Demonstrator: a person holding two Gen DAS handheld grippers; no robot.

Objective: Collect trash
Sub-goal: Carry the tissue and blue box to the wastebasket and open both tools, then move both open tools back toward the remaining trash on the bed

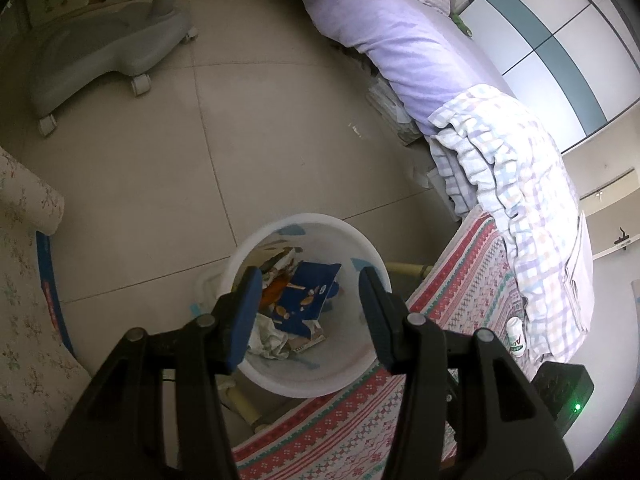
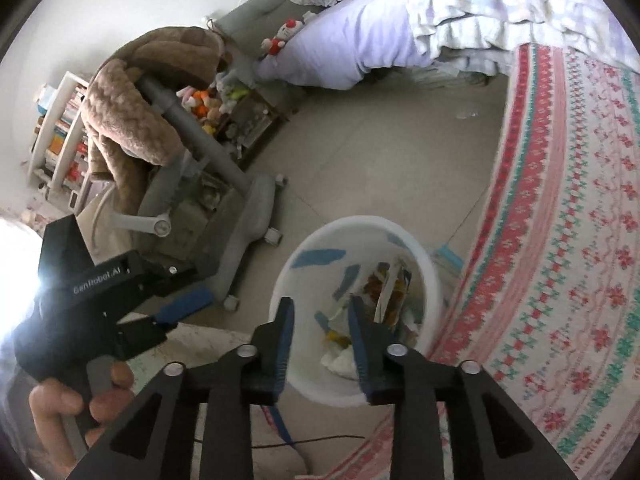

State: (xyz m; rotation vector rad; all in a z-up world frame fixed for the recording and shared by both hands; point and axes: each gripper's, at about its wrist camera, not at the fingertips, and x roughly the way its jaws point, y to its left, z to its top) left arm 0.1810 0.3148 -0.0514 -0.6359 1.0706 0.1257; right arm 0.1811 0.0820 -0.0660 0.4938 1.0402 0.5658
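A white round trash bin (image 1: 372, 258) stands on the tiled floor beside the patterned tablecloth. It holds a blue snack package (image 1: 308, 292), crumpled paper and other wrappers. My left gripper (image 1: 310, 280) is open and empty, held over the bin's mouth. In the right wrist view the same bin (image 2: 434, 280) holds wrappers (image 2: 390, 292) and white paper. My right gripper (image 2: 320, 306) is open and empty above the bin. The left gripper (image 2: 176, 312) shows at the left of that view, held in a hand.
A red and green patterned cloth (image 2: 580, 260) hangs to the right of the bin. A grey wheeled chair base (image 1: 108, 52) stands on the floor beyond. A bed with purple sheet (image 1: 388, 40) and checked blanket (image 1: 520, 184) lies to the right. A small white bottle (image 1: 514, 334) stands on the cloth.
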